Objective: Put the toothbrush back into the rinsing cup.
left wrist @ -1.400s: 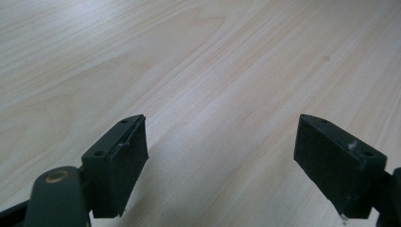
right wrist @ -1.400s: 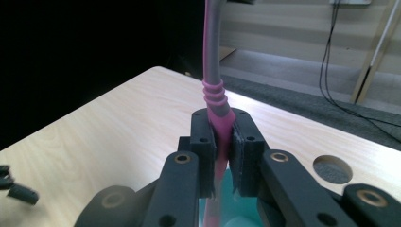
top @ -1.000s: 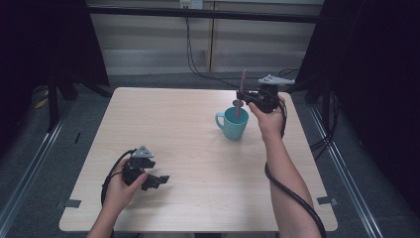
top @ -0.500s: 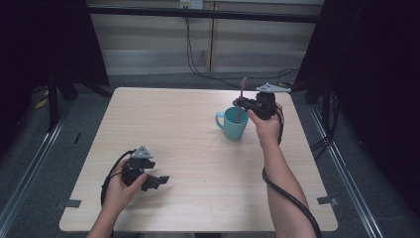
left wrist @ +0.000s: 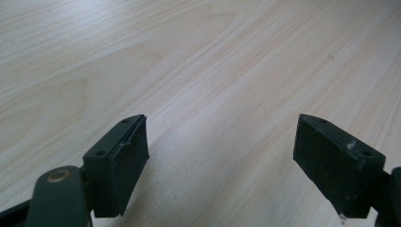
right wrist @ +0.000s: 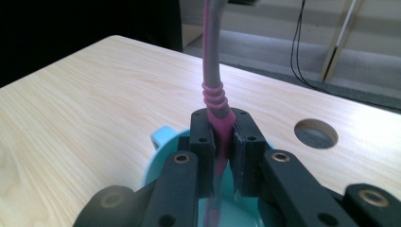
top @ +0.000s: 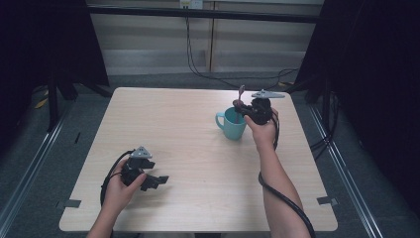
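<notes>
Item: pink-and-grey toothbrush [right wrist: 213, 101], upright, clamped between the closed jaws of the right hand-held gripper [top: 246, 110], its lower end dipping inside the teal mug [top: 234, 124]. The mug is standing at 2 o'clock on the tabletop [top: 188, 129]. Progress, as judged: insertion under way, release outstanding. Left hand-held gripper [left wrist: 222, 161] is resting at 8 o'clock, jaws wide apart, holding nothing. Surface: pale wood grain, one round hole [right wrist: 316, 133]. Surroundings: dark curtains, grey floor, trailing cables.

Below the right gripper's [right wrist: 222, 156] closed jaws, the toothbrush's [right wrist: 213, 90] lower end sinks into the teal mug [right wrist: 163, 158], its tip hidden. Above the jaws, the picture's top edge cuts off its upper end.
</notes>
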`<state>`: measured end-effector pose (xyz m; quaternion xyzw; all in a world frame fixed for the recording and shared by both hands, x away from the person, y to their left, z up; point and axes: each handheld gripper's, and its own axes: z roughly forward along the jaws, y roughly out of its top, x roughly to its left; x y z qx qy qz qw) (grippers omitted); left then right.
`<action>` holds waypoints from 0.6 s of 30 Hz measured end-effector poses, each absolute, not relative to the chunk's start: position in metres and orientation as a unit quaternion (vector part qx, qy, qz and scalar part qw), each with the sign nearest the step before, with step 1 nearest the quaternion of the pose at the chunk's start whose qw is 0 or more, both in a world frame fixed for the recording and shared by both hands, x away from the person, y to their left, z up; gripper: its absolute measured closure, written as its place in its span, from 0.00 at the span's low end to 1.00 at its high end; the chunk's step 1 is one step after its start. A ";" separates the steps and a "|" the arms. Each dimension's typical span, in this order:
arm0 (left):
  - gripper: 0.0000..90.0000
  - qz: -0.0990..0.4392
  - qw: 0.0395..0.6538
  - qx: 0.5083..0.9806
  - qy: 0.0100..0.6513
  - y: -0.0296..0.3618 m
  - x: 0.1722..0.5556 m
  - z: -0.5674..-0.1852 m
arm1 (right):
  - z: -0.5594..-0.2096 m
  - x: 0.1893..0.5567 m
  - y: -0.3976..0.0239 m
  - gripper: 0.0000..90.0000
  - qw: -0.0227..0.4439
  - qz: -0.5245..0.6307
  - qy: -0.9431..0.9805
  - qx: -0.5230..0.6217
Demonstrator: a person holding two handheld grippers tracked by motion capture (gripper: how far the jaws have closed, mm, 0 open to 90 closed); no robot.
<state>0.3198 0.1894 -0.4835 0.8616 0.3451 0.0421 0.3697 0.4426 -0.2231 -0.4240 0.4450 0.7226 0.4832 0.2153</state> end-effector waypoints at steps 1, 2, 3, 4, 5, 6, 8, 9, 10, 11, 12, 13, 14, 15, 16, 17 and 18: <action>0.21 0.042 0.370 0.862 0.345 0.189 0.320 -0.483 | -0.424 0.443 -0.223 0.90 0.215 0.483 0.723 0.445; 0.21 0.039 0.370 0.863 0.341 0.189 0.320 -0.484 | -0.426 0.443 -0.224 0.90 0.213 0.482 0.722 0.449; 0.21 0.039 0.370 0.863 0.341 0.189 0.320 -0.484 | -0.426 0.443 -0.224 0.90 0.213 0.482 0.722 0.449; 0.21 0.040 0.370 0.862 0.343 0.188 0.320 -0.484 | -0.427 0.443 -0.223 0.90 0.212 0.475 0.726 0.450; 0.21 0.040 0.370 0.862 0.343 0.188 0.320 -0.484 | -0.427 0.443 -0.223 0.90 0.212 0.475 0.726 0.450; 0.21 0.040 0.370 0.862 0.343 0.187 0.320 -0.484 | -0.428 0.443 -0.222 0.90 0.211 0.469 0.730 0.450; 0.21 0.039 0.369 0.863 0.342 0.187 0.320 -0.484 | -0.428 0.444 -0.222 0.90 0.208 0.465 0.732 0.453; 0.21 0.040 0.367 0.865 0.339 0.187 0.320 -0.485 | -0.429 0.444 -0.222 0.90 0.209 0.462 0.734 0.452; 0.21 0.039 0.368 0.865 0.340 0.187 0.320 -0.485 | -0.429 0.444 -0.222 0.89 0.210 0.459 0.735 0.452; 0.21 0.039 0.368 0.865 0.340 0.187 0.320 -0.485 | -0.429 0.444 -0.222 0.90 0.210 0.457 0.737 0.452; 0.22 0.040 0.368 0.865 0.339 0.187 0.320 -0.485 | -0.430 0.445 -0.222 0.89 0.209 0.452 0.739 0.454; 0.22 0.040 0.368 0.865 0.339 0.187 0.320 -0.485 | -0.430 0.445 -0.222 0.89 0.209 0.452 0.739 0.454; 0.22 0.039 0.372 0.861 0.344 0.187 0.319 -0.485 | -0.430 0.445 -0.222 0.89 0.207 0.449 0.739 0.457; 0.22 0.038 0.373 0.861 0.344 0.187 0.319 -0.486 | -0.431 0.446 -0.222 0.89 0.206 0.448 0.741 0.456; 0.22 0.039 0.372 0.862 0.343 0.187 0.319 -0.486 | -0.431 0.445 -0.222 0.89 0.206 0.451 0.741 0.452; 0.22 0.039 0.372 0.862 0.343 0.187 0.319 -0.486 | -0.431 0.445 -0.222 0.89 0.206 0.451 0.741 0.452; 0.22 0.039 0.372 0.862 0.343 0.187 0.319 -0.485 | -0.432 0.446 -0.221 0.87 0.205 0.445 0.744 0.454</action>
